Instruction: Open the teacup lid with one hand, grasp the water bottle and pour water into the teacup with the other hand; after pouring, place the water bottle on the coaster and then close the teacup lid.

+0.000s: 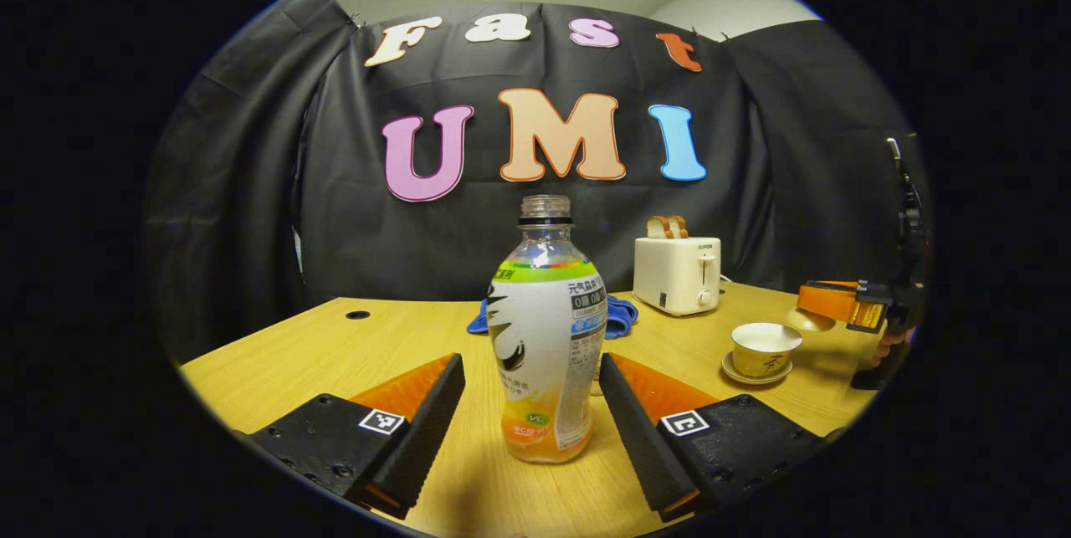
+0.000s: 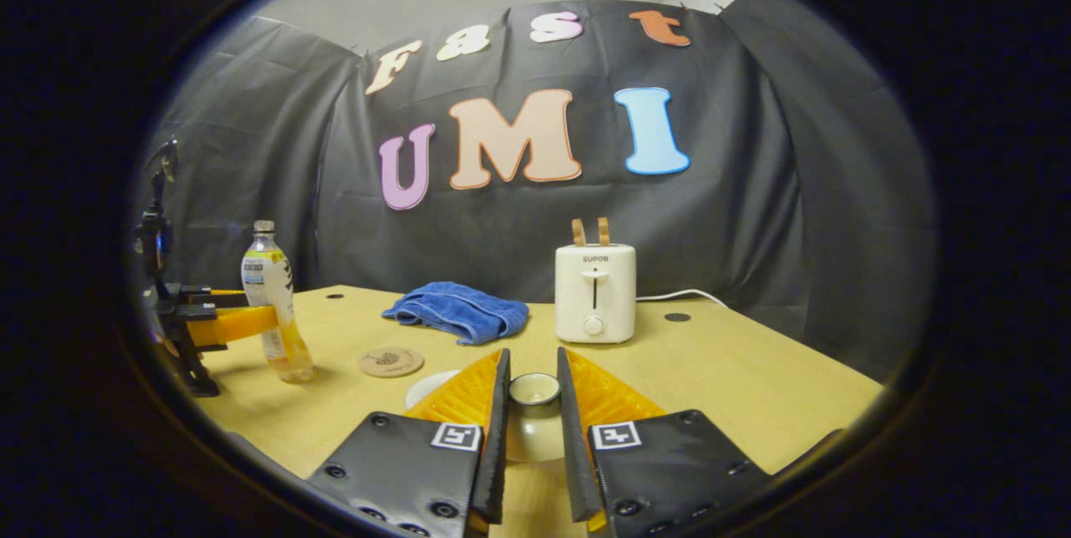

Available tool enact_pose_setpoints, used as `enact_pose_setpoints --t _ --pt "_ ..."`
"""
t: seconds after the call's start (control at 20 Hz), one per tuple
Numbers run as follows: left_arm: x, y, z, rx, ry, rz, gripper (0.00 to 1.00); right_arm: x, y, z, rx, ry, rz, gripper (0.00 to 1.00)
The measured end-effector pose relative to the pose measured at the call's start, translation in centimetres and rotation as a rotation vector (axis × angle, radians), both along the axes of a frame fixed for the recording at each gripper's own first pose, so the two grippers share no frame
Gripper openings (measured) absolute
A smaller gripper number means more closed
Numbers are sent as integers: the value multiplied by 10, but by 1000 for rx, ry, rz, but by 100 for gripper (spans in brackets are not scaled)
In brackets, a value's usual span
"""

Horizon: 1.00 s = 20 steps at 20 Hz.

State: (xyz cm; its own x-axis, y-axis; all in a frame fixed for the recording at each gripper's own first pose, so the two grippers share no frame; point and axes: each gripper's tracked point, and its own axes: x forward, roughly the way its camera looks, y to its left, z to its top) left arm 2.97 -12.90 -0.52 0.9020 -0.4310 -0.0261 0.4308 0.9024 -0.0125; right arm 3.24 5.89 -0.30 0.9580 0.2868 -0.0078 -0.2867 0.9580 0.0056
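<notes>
**Left gripper view and right gripper view: lid lifted, bottle framed for grasp**

Left gripper view: the left tool [image 1: 531, 400] stands with its fingers wide apart on either side of the water bottle [image 1: 546, 337], which is upright on the surface [image 1: 318, 345], uncapped as far as can be told, with a little orange liquid at its base. Neither finger touches the bottle. To the far right the open teacup [image 1: 766, 349] sits on its saucer [image 1: 755, 375], and above and just beside it the other tool holds the lid clear.

Right gripper view: the right tool [image 2: 533, 417] is clamped on the teacup lid [image 2: 534, 417], gripping its knob between both fingers. Near the left lies the round coaster [image 2: 392, 361], between the bottle [image 2: 272, 312] and the saucer. A blue towel [image 2: 458, 312] and a toaster [image 2: 595, 291] stand at the far side.

Risks, as judged from here: an off-centre squeeze could tip the light, nearly empty bottle; a squeeze too hard on the open neck could spill liquid. The lid, held only by its small knob, could slip if the tool tilts during pouring.
</notes>
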Motion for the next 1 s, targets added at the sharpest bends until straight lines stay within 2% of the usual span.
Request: enact_pose_setpoints --t 0.15,0.25,0.7,0.85,1.0 --pt "8 -8 -1 13 7 5 95 0 -6 1 -1 -1 -8 35" --pt "13 -12 -2 14 9 11 92 -1 -11 1 0 -1 -12 35" --pt "19 -18 -8 91 21 52 64 1 -25 1 -1 2 -19 34" --pt "18 -28 -8 188 -16 72 58 4 -35 1 -2 1 -42 33" --pt "18 -42 -10 401 -85 92 53 6 -44 2 -2 -1 -67 33"
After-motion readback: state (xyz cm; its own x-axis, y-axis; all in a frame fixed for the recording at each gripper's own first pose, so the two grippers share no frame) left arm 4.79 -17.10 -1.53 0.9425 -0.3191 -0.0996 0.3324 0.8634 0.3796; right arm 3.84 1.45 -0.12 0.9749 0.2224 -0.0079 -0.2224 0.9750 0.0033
